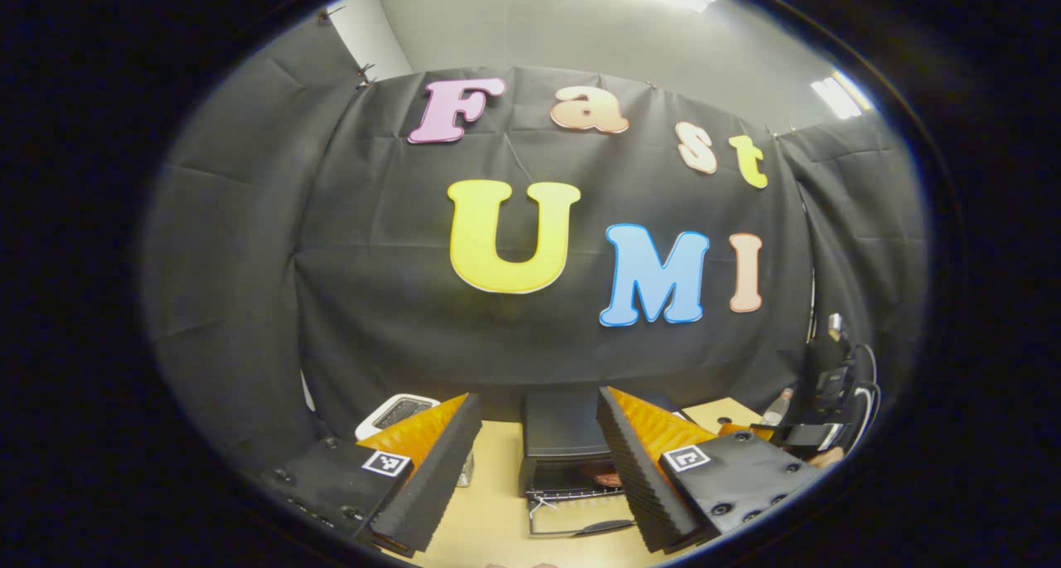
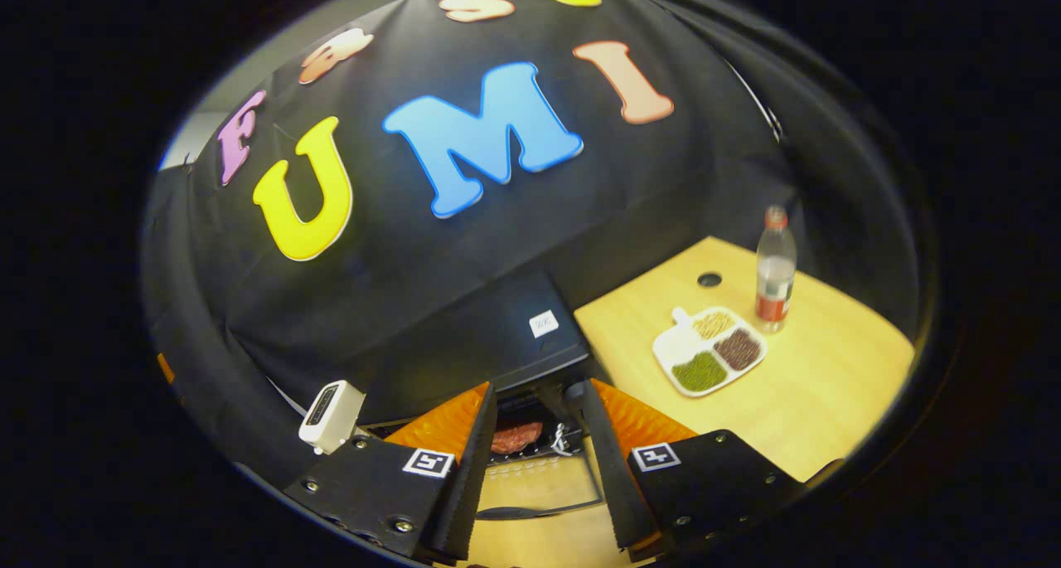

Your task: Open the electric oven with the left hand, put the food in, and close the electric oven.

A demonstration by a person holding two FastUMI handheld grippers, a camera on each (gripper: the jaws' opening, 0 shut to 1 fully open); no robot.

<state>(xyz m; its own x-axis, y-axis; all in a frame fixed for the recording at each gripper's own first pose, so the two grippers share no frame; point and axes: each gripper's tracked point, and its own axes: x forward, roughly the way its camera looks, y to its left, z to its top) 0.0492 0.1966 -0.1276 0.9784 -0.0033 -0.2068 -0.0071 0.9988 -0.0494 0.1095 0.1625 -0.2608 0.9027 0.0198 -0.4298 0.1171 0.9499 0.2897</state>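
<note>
Hand-held gripper (image 1: 539,468) agape (oven (image 1: 564,444) part-hidden)

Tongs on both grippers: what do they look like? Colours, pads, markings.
The two match. The left tongs have two fingers with black ribbed foam pads on orange wedge backs, mounted on black plates with visible screws. Each plate carries a small white square tag with a black pattern. The right tongs have the same black pads, orange backs, screwed black plates and square tags.

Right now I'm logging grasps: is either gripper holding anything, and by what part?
Nothing is held. The left gripper and right gripper are both open, facing the oven, whose door hangs down.
</note>
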